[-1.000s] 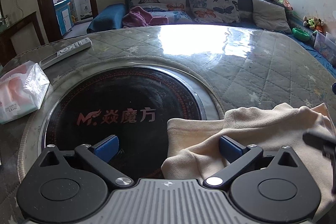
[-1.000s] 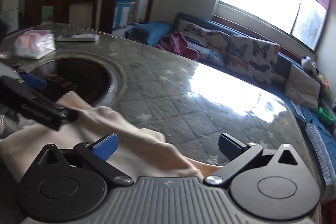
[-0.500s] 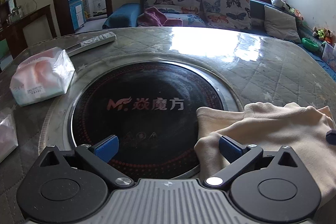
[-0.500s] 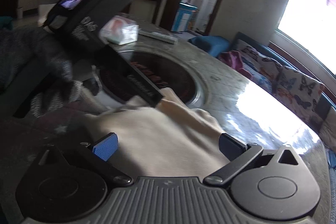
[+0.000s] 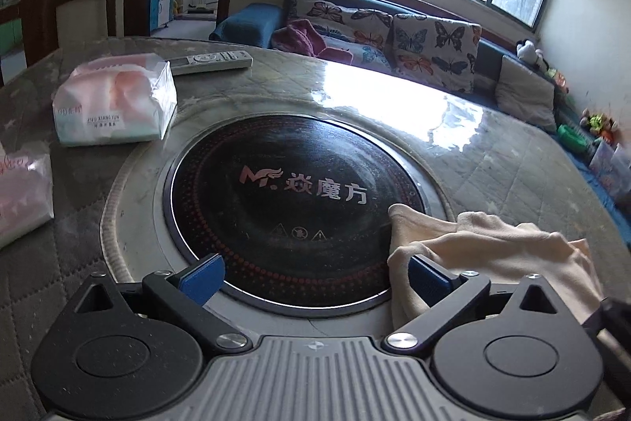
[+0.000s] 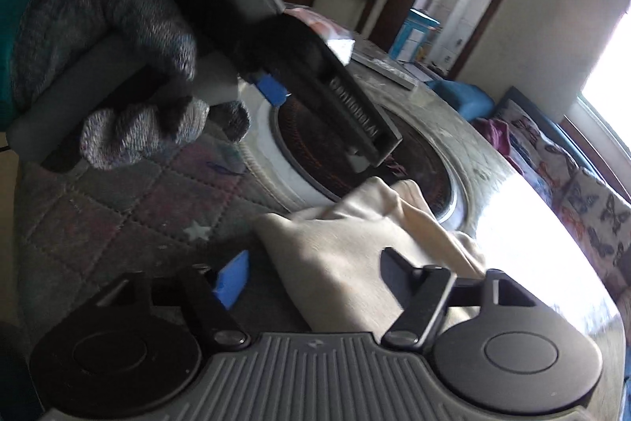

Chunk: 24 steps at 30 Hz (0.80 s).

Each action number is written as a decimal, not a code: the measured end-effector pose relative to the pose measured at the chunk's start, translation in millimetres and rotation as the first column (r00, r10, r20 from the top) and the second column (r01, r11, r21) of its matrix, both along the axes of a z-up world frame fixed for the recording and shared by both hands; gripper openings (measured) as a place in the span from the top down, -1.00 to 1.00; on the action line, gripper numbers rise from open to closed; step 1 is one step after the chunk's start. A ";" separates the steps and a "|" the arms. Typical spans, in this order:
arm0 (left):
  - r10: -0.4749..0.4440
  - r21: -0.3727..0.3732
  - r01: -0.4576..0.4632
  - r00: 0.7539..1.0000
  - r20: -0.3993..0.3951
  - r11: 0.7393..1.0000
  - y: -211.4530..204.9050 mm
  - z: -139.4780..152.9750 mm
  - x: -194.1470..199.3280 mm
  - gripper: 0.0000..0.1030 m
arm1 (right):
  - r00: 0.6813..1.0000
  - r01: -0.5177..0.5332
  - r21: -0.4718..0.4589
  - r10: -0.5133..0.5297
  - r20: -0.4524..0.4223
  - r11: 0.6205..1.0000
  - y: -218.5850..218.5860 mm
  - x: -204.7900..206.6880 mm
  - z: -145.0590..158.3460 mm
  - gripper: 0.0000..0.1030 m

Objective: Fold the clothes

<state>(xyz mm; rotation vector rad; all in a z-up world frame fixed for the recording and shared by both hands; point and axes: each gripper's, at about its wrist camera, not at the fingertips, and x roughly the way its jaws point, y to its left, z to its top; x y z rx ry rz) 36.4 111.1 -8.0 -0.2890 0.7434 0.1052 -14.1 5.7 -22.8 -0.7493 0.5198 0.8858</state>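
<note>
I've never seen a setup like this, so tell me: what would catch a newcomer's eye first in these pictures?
Probably the big black round cooktop with pink lettering, sunk in the middle of the quilted table. A crumpled cream garment lies at its near right edge, between the closing jaws of the right gripper. A grey-gloved hand holds the left gripper up beside it, and a tissue pack lies at the table's far left.

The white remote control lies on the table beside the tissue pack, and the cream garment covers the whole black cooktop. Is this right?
Not quite. In the left wrist view the cream garment covers only the cooktop's near right edge. The remote control does lie beside the tissue pack.
</note>
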 end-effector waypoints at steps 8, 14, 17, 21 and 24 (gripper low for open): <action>-0.042 -0.190 0.040 0.999 -0.007 0.981 5.0 -0.4 -10.5 -0.75 | 1.000 -0.021 -0.033 0.021 0.001 0.999 9.0 1.6 -6.5 0.39; -0.019 -0.361 0.006 0.999 -0.032 0.932 8.4 -4.7 -11.7 -0.81 | 0.999 0.014 0.064 -0.011 -0.050 0.998 -4.1 10.2 4.1 0.60; 0.007 -0.436 -0.027 0.999 -0.047 0.900 10.2 -7.6 -10.4 -0.84 | 0.995 0.053 0.126 -0.042 -0.088 0.991 -13.6 17.3 14.2 0.63; 0.033 -0.546 -0.069 0.997 -0.076 0.835 12.5 -14.1 -7.0 -0.88 | 0.987 0.101 0.198 -0.073 -0.144 0.975 -26.3 28.3 26.1 0.64; 0.028 -0.619 -0.081 0.995 -0.094 0.781 9.7 -21.7 -2.5 -0.88 | 0.981 0.123 0.234 -0.082 -0.175 0.964 -35.5 34.8 33.0 0.64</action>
